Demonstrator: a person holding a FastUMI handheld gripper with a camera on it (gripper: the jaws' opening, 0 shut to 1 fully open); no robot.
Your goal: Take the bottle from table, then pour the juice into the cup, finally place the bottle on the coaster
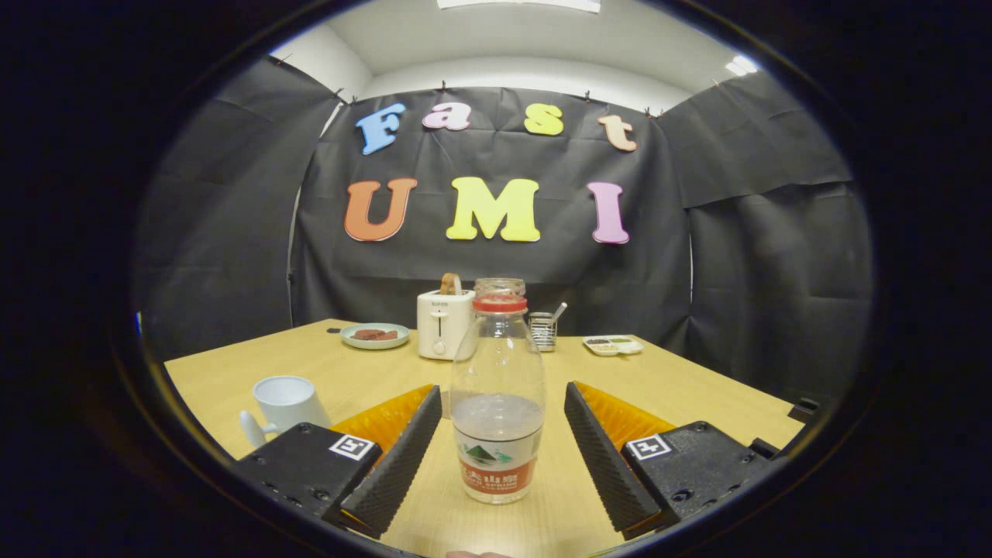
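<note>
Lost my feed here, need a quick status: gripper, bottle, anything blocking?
Gripper open, fingers either side of bottle, not touching. Bottle upright on table, part full. White cup beside the left finger. Nothing between fingers and bottle.

Your bottle point(497, 395) blocks part of the jar point(500, 286) behind it; the tray's point(613, 345) contents are too tiny to tell.

one bottle point(497, 395), one cup point(285, 403), one toaster point(443, 323), two dishes point(375, 335), two fingers point(395, 457) spread apart

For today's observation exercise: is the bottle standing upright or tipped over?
Upright: the bottle stands on the table, cap on top and liquid level, between the open gripper fingers, neither touching it.
</note>
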